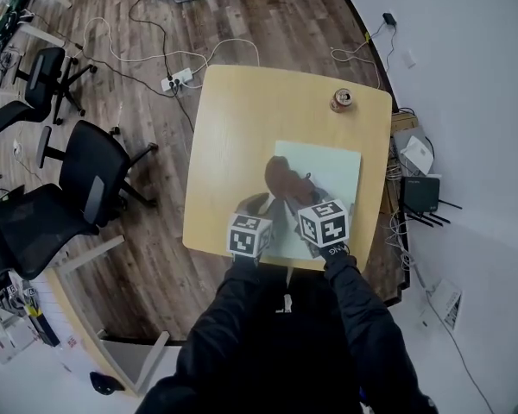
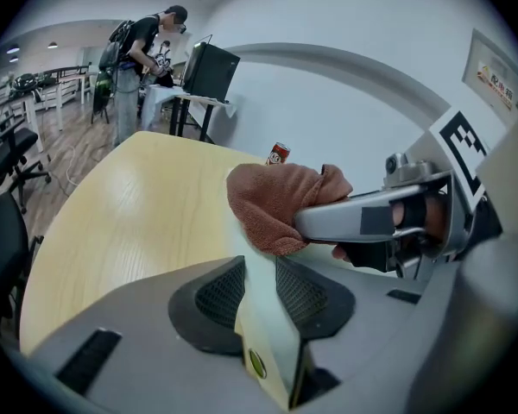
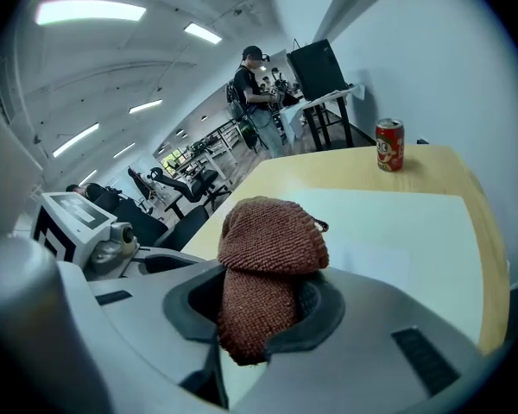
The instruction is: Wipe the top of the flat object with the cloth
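A pale green flat board [image 1: 328, 166] lies on the wooden table [image 1: 242, 119]. A brown cloth [image 1: 283, 178] rests bunched on the board's left part. My right gripper [image 1: 298, 195] is shut on the cloth [image 3: 272, 240], which fills the gap between its pads and bulges out ahead. My left gripper [image 1: 261, 205] sits at the board's near-left edge. In the left gripper view the board's thin edge [image 2: 268, 339] runs between the two black pads, which clamp it. The cloth [image 2: 272, 205] and a finger of the right gripper [image 2: 371, 218] show just beyond.
A red drink can [image 1: 342, 100] stands near the table's far edge, beyond the board [image 3: 388, 231]. Black office chairs [image 1: 86, 175] stand left of the table. Cables and a power strip [image 1: 177, 80] lie on the floor. A person [image 2: 138, 59] stands far off.
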A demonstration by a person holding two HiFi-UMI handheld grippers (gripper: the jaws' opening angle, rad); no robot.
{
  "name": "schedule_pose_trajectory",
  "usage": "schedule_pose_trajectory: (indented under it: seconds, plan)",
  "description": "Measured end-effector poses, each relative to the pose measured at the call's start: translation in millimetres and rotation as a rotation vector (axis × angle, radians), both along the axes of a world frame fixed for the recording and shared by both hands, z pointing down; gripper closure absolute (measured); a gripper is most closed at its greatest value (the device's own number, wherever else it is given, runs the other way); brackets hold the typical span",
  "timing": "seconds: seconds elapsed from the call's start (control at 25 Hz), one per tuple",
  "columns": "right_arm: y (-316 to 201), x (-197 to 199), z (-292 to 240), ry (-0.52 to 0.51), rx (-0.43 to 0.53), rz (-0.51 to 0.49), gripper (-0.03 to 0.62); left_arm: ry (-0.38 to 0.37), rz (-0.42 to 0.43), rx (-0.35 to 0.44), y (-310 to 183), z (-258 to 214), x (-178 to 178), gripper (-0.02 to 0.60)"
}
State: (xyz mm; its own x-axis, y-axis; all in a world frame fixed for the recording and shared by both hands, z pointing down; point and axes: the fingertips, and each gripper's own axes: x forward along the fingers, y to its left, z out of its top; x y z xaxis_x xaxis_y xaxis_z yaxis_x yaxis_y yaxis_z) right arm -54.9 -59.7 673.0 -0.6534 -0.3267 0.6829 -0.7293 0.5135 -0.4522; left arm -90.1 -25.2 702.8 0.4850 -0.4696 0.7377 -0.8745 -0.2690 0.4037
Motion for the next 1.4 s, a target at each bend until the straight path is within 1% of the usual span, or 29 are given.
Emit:
schedule_pose_trajectory:
  seconds: [0.4,0.88,1.12,1.28,1.4]
  plan:
    - [-2.2,46.2,11.0,0.064,-0.017,0.095,0.485,-0.011,0.000,-0.009,1.2,-0.8,-1.7,0.453]
    - [-2.6,128.5,13.6,0.108,-0.011,0.224,0.485,-0.045,-0.011,-0.021,1.3,0.6,-0.6,0.454]
    - [1.1,170.9,13.5,0.135,-0.009,0.301,0.485,-0.045,-0.020,-0.030,1.8,-1.6,-0.8,0.454]
    - [1.8,190.8,4.7,0.150,0.008,0.321,0.485,-0.049,-0.019,-0.031,2.2,-2.6,-1.4,0.454]
    - [-1.1,192.6,-15.5,0.122,0.044,0.329,0.485,-0.047,-0.020,-0.032,1.9,-1.8,-0.9,0.454]
